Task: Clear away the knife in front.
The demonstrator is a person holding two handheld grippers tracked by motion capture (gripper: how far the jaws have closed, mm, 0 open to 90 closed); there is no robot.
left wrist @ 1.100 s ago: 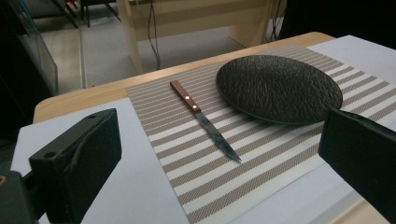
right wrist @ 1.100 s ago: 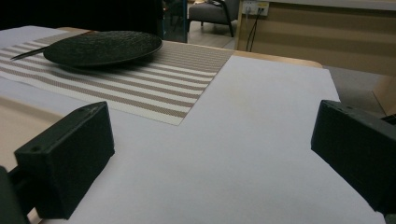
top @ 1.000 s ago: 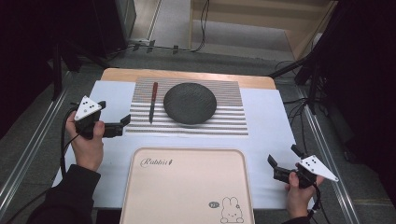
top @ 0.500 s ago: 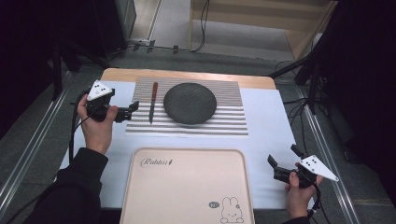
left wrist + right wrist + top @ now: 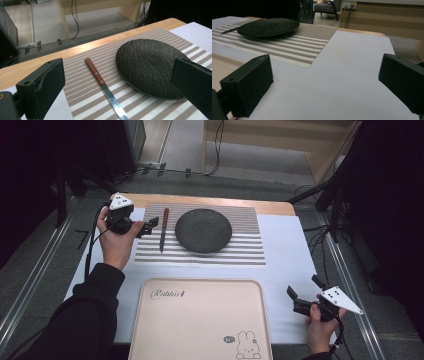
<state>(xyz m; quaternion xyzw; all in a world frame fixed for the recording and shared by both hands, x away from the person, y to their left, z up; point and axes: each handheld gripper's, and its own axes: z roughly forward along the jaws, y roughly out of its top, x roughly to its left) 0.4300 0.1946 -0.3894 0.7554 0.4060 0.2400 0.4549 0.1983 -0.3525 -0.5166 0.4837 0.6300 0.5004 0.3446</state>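
knife: blade tip cut off by bottom edge in left gripper view. beside the knife, plate: right rim hidden behind a jaw. tray: near edge cut off in high view.

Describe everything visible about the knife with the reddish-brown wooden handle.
The knife with the reddish-brown wooden handle lies flat on the striped placemat, left of the black textured plate and apart from it. Two pale rivets mark the handle; its plain steel blade points toward the person. The open left gripper hovers nearby without touching it.
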